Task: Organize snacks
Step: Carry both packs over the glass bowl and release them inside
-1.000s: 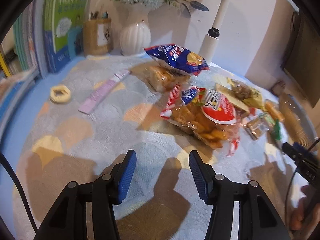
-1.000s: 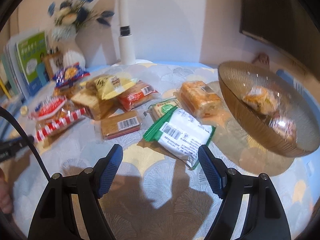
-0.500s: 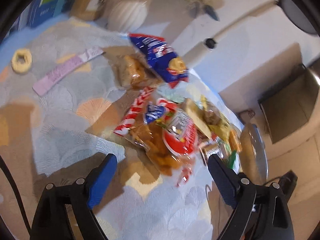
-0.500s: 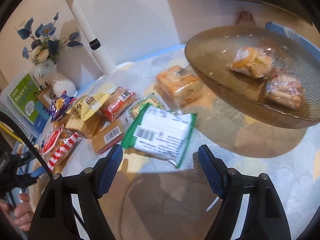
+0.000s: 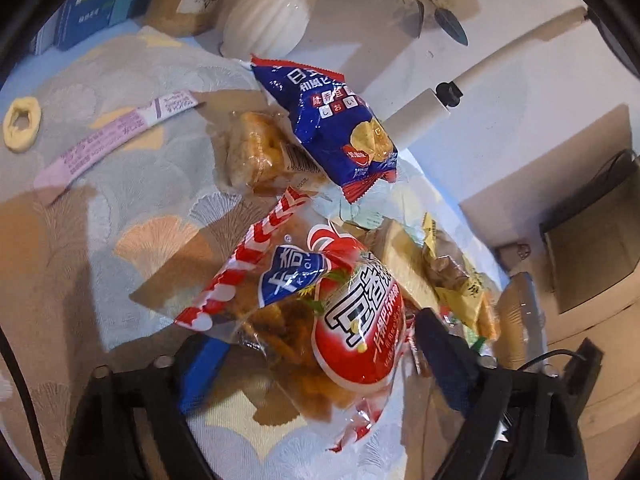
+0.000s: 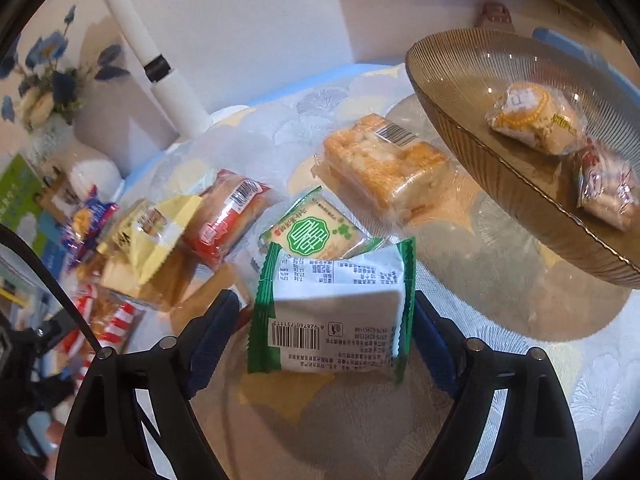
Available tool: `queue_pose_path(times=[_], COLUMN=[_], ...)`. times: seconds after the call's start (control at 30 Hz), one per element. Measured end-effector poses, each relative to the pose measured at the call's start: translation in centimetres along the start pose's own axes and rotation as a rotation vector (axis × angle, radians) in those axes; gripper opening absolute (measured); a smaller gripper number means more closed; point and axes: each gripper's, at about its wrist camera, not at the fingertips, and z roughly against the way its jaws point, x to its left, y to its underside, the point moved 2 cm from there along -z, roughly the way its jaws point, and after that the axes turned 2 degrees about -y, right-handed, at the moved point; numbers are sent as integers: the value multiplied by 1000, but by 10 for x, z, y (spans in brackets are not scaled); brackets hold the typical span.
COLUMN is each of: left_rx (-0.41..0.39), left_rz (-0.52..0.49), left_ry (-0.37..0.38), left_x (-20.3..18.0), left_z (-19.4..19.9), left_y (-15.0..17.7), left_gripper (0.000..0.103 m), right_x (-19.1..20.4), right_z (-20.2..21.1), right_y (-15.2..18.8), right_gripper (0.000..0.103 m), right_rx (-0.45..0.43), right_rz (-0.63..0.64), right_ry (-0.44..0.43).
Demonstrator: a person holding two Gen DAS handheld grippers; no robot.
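The left gripper [image 5: 320, 364] stands spread wide, its fingers either side of the red snack bag [image 5: 320, 320]. The right gripper [image 6: 326, 334] likewise gapes around the green-and-white packet [image 6: 332, 312]; ahead to its right sits the glass bowl [image 6: 460, 92], holding two wrapped snacks.
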Motion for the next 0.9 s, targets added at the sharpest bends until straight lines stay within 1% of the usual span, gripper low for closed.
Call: queue_pose_path(times=[0.03, 0.07, 0.1, 0.13, 0.17, 0.23, 0.3, 0.43, 0.6, 0.77, 0.9], left_rx=[-3, -8, -13, -17, -23, -28, -39, -66, -135, -160, -200], left_rz=[-9, -15, -16, -14, -11, -17, -33, -66, -134, -156, -223], left_ry=[-15, -12, -10, -6, 4, 9, -1, -7, 0, 39, 49], left_x=[-2, -2, -2, -1, 0, 0, 2, 0, -14, -33, -64], left_z=[-1, -2, -2, -1, -1, 2, 10, 33, 73, 108, 136], left_y=[0, -1, -1, -1, -1, 1, 8, 20, 36, 52, 67], left_gripper=[74, 72, 67, 63, 61, 58, 56, 52, 51, 51, 51], right_x=[4, 8, 11, 14, 16, 17, 18, 17, 9, -18, -52], right_z=[-1, -2, -2, -1, 0, 5, 11, 33, 78, 119, 159], right_y=[2, 5, 8, 12, 15, 22, 29, 41, 43, 39, 31], right_gripper=[79, 71, 67, 56, 52, 50, 50, 50, 50, 50, 50], right_rx=[-6, -10, -13, -15, -11, -9, -13, -31, -104, -166, -247], right_rz=[25, 52, 82, 110, 126, 150, 163, 154, 134, 69, 22], right_ry=[35, 70, 107, 121, 106, 82, 57, -36, -107, -156, -140])
